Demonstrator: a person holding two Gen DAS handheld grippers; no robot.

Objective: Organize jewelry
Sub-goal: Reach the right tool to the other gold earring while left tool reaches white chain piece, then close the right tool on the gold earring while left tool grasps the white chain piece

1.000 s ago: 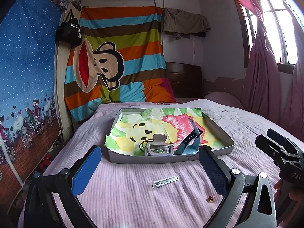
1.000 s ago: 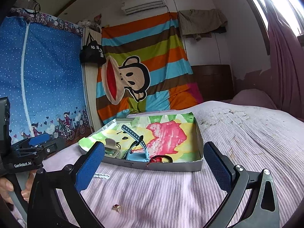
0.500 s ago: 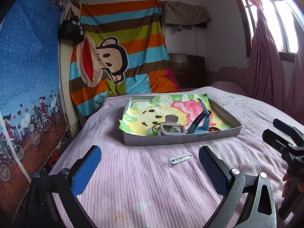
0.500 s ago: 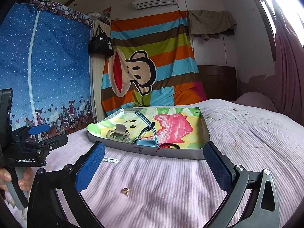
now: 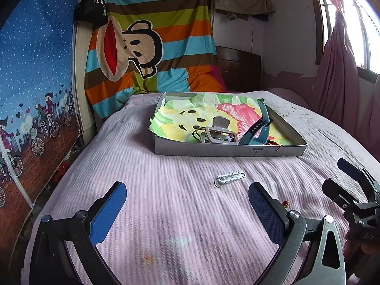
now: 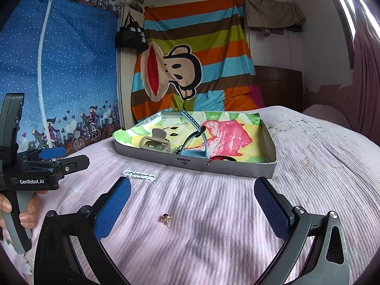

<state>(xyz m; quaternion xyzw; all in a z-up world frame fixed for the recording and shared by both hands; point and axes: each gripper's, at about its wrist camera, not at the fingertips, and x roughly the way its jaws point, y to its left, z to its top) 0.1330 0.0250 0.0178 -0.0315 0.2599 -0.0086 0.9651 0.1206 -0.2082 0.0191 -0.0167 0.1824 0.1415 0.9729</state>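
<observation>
In the right wrist view, the left gripper [image 6: 68,160] carries the white brand text "GenRobot.AI" on the side of its black body. In the left wrist view, the right gripper [image 5: 342,178] has small pale letters on its body that look like "DAS", not fully sure. The black bag [image 6: 131,36] hanging on the wall shows white Chinese characters, too small to read well. The front wall of the box [image 6: 237,167] has a small dark label, not readable
</observation>
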